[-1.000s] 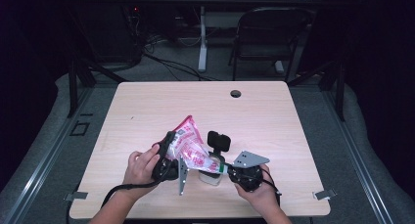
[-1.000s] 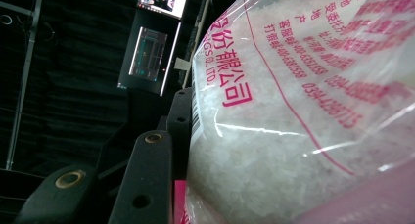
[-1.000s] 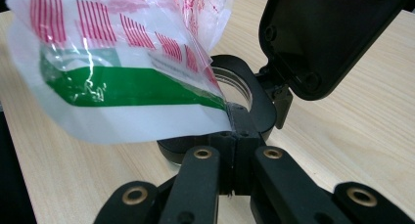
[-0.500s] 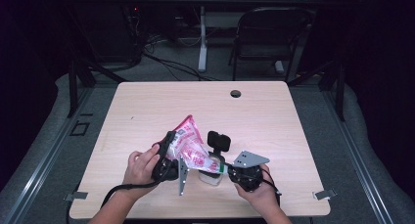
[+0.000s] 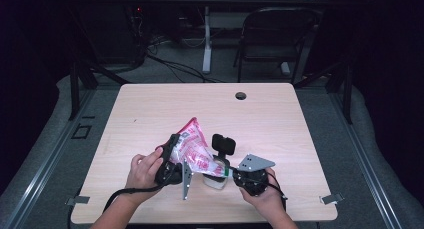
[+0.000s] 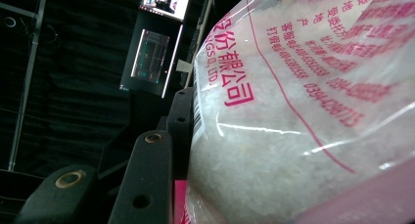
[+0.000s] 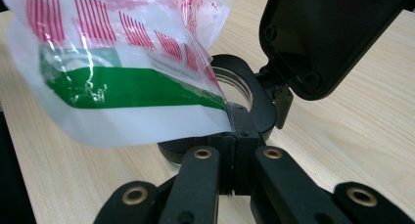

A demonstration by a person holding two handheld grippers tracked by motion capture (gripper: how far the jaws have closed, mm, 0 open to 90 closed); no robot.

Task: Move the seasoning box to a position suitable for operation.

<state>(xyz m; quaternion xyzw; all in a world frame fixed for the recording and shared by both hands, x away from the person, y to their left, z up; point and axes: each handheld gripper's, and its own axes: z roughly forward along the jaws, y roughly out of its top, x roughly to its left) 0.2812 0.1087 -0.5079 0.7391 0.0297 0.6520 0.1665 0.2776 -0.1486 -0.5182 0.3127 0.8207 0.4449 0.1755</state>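
Nothing has moved since the earlier frames. The left gripper (image 5: 172, 159) pinches the bag (image 5: 196, 150) tilted over the jar (image 5: 217, 175) near the table's (image 5: 280, 139) front edge. The right gripper (image 7: 234, 117), jaws pressed together, nips the bag's corner at the jar's rim, its lid (image 5: 223, 144) flipped open.

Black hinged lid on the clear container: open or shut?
Open. The black hinged lid stands flipped up behind the clear container's black-rimmed mouth, and the pink-and-white plastic bag of white grains tilts over the container.

L claw (image 5: 172, 159) half-open, R claw (image 7: 235, 136) fully closed.
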